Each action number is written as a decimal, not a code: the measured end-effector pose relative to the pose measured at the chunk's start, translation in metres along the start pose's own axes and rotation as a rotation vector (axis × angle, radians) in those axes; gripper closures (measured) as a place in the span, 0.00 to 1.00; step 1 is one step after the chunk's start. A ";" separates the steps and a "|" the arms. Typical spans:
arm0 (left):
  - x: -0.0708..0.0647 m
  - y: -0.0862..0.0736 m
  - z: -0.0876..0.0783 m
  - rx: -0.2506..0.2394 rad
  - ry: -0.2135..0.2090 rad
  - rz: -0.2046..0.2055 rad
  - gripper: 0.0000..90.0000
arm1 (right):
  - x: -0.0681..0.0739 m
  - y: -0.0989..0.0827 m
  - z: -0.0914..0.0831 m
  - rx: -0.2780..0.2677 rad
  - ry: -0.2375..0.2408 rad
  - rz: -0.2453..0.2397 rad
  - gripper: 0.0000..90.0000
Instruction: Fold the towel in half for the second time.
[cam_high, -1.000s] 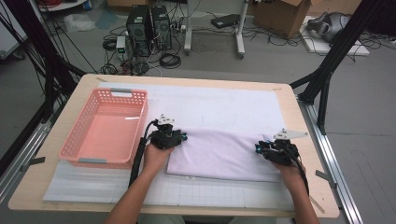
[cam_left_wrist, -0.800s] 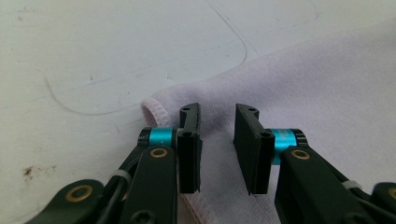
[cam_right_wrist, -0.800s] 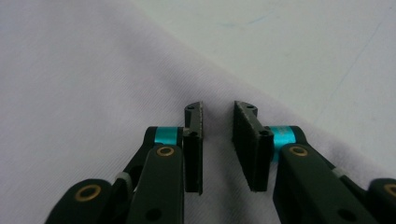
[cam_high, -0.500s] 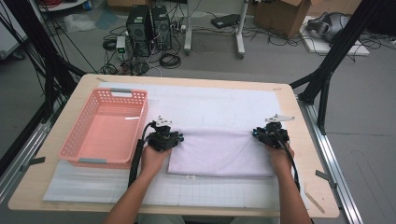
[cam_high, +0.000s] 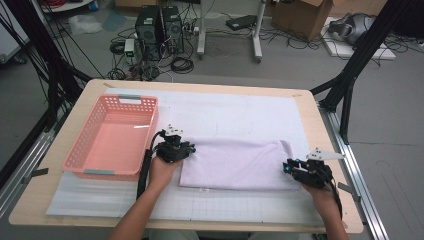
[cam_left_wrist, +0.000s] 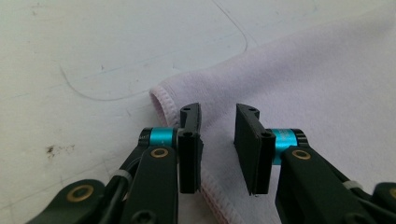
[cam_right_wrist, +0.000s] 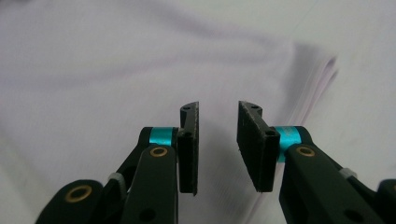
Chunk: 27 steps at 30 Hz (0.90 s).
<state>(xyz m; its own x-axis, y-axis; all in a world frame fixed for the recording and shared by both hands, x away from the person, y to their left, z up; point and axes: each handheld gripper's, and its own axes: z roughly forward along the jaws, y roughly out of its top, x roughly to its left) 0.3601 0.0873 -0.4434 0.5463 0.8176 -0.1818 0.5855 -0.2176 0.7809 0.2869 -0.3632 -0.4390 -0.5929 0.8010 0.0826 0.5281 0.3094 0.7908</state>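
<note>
Right claw (cam_high: 289, 167) nearest, at right edge of folded lilac towel (cam_high: 235, 162); jaws parted, just opening wider, nothing clamped between. Left claw (cam_high: 189, 149) at towel's left hemmed corner, jaws released over fabric. Towel flat on worktop (cam_high: 300, 100) mid-front. Pink basket (cam_high: 112, 137) left of towel, beside left claw.

Even bright light, blurred close-ups
</note>
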 end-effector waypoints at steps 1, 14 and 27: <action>0.000 0.000 -0.001 0.003 -0.003 0.002 0.79 | 0.002 -0.006 -0.001 0.023 -0.002 -0.006 0.76; -0.007 -0.018 -0.037 -0.196 -0.118 0.025 0.55 | 0.004 -0.015 -0.034 -0.112 -0.077 0.046 0.52; -0.020 -0.037 -0.048 -0.263 -0.141 0.051 0.20 | 0.004 -0.012 -0.030 -0.135 -0.165 0.048 0.24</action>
<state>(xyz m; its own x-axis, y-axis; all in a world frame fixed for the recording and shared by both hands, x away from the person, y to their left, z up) 0.2989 0.1050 -0.4394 0.6600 0.7228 -0.2050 0.3898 -0.0963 0.9159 0.2600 -0.3791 -0.4298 -0.4555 0.8897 0.0301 0.4608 0.2067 0.8631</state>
